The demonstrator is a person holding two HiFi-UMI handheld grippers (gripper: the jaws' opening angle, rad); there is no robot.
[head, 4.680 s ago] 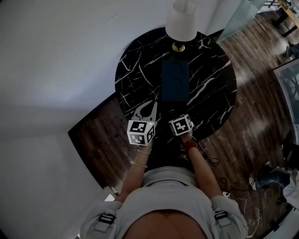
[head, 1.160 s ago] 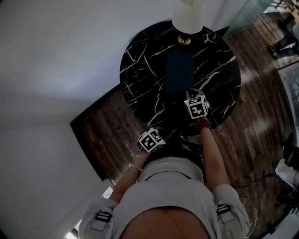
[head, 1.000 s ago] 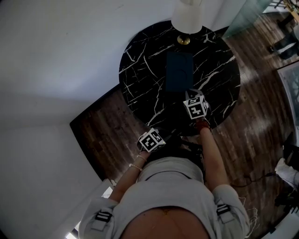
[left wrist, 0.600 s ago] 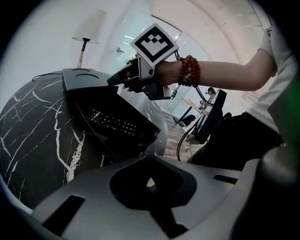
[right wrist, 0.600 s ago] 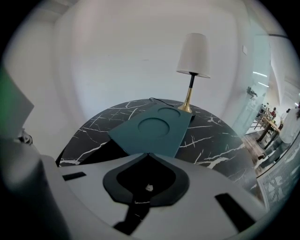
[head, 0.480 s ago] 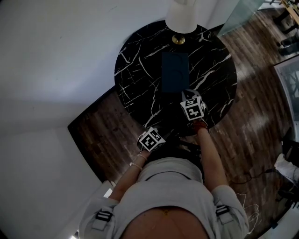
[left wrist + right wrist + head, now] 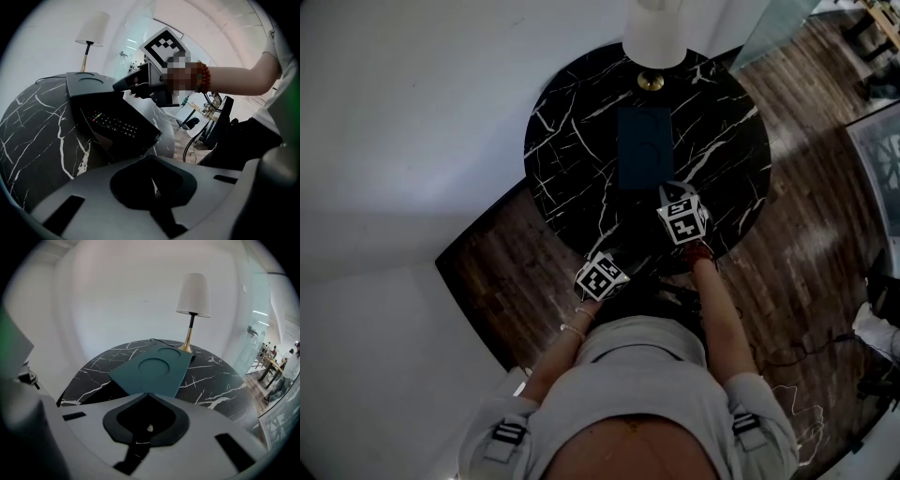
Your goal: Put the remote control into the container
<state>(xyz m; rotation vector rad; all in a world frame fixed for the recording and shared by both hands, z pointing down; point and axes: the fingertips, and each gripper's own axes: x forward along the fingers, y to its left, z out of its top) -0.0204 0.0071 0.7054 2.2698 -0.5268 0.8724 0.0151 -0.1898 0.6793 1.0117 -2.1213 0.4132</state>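
The dark teal container lies in the middle of the round black marble table. Its flat top has two round recesses. In the left gripper view the black remote control lies in a dark tray part that sticks out under that top. My right gripper is at the container's near end, jaws shut, its tips at the top's edge. Nothing shows between its jaws. My left gripper hangs at the table's near edge, shut and empty.
A lamp with a white shade and brass foot stands at the table's far side. Wooden floor and cables lie to the right. A white wall runs on the left.
Since the earliest frame my left gripper has drawn back from beside the container to the table's near edge and shut. My right gripper has moved up to the container's near end.
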